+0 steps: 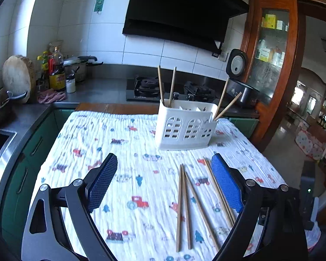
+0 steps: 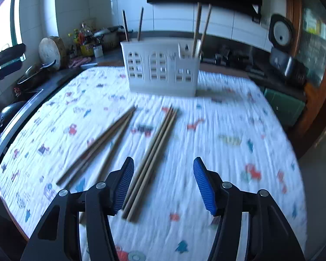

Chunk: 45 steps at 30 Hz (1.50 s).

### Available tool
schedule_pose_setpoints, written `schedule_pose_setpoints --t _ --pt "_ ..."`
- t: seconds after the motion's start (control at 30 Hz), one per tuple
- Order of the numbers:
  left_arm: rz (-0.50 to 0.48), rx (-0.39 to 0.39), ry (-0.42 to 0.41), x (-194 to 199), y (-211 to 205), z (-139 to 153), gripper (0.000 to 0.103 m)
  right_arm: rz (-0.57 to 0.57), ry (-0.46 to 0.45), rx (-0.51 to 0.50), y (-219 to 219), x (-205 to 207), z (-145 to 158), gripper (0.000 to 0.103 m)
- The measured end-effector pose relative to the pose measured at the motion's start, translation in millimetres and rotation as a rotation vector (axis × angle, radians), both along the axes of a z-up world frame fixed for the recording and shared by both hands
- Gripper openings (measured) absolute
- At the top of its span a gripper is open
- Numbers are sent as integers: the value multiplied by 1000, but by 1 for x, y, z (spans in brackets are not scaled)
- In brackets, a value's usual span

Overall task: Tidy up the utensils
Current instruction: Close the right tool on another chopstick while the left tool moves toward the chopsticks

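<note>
A white plastic utensil caddy with arched window cut-outs (image 1: 185, 127) stands upright toward the far side of the tabletop, which is covered by a white crinkled cloth printed with small red and blue vehicles (image 1: 110, 152). Two brown wooden chopsticks (image 1: 166, 84) stand in the caddy's left end, and two more (image 1: 225, 103) lean outward from its right end. The rest of the loose wooden chopsticks lie flat on the cloth nearer the cameras: in the left wrist view one group (image 1: 183, 204) lies between the fingers, with another group (image 1: 219, 192) just beside and partly behind the right-hand blue pad. In the right wrist view the same sticks appear as a spread group to the left (image 2: 100, 145) and a tight bundle (image 2: 152, 158) running toward the caddy (image 2: 163, 69), its near end just beside the left-hand pad. The left gripper (image 1: 165, 182) hovers above the cloth with its fingers spread wide and nothing between them. The right gripper (image 2: 163, 184) likewise has its fingers wide apart and holds nothing. Behind the tabletop a dark gas hob (image 1: 171, 89) sits on the kitchen counter.
</note>
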<state>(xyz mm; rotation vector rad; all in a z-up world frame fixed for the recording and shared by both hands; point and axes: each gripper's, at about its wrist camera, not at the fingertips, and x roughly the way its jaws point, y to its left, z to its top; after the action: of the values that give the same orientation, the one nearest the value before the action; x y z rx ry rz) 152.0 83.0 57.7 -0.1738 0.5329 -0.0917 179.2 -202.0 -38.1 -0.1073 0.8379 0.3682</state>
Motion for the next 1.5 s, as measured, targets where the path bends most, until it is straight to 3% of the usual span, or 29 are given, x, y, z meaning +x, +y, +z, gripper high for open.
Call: schedule_pose_setpoints --t 0.17,0.53,1.3,1.5 --pt "36 -32 23 -19 7 -18 87 -34 73 47 -2 -6 -26 40" --pt "83 -17 35 -38 20 -37 87 -46 127 42 15 2 -39 24" --pt "112 -77 93 -42 36 -62 87 -57 95 -76 30 2 -47 13" --pt "97 -67 104 -45 30 -68 86 -64 88 -64 27 1 -48 10"
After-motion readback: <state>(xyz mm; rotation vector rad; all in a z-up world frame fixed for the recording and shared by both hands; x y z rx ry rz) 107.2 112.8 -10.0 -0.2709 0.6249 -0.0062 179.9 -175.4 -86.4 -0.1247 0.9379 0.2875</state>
